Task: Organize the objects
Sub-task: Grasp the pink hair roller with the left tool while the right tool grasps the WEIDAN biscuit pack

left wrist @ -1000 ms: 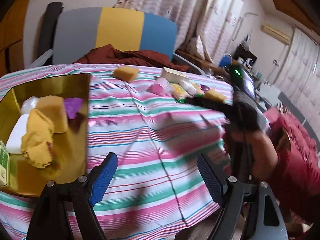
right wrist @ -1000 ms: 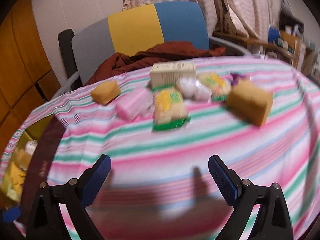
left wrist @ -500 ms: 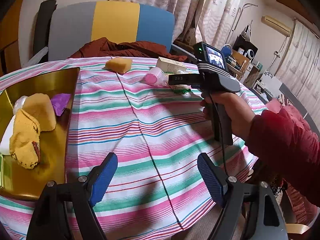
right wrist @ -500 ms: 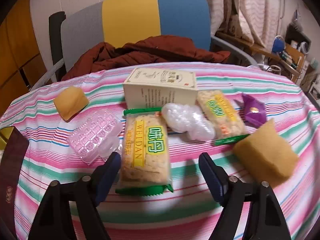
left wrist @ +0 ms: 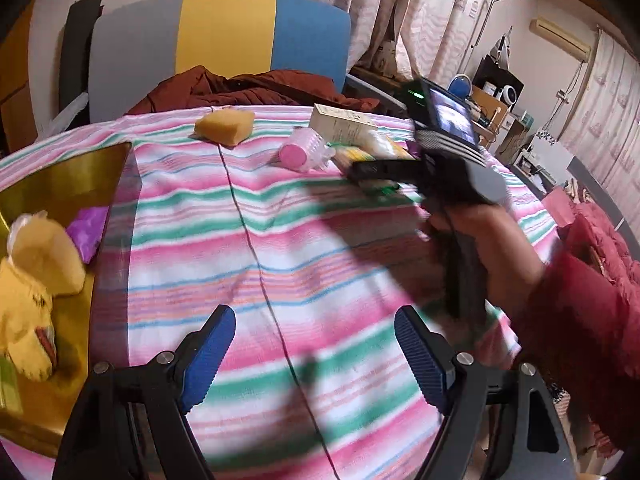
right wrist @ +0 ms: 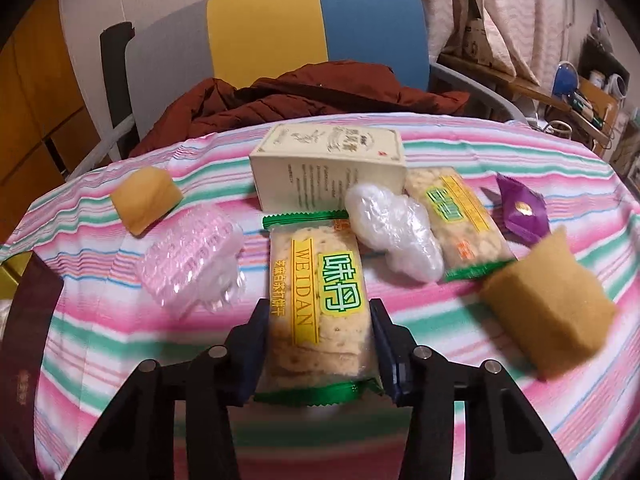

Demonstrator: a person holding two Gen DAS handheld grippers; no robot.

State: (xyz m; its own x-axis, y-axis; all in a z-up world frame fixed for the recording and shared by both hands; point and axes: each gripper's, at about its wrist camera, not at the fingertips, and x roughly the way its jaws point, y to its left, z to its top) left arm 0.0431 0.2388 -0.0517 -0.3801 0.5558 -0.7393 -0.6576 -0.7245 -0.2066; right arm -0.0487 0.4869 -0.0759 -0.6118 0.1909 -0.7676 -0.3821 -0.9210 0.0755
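Blue-padded right gripper pinches the WEIDAN cracker packet by its long sides, near the striped tablecloth's middle. Touching the packet's far end sit a cream box and a white plastic bundle. Left gripper hangs spread above the cloth, beside the gold tray at the left edge.
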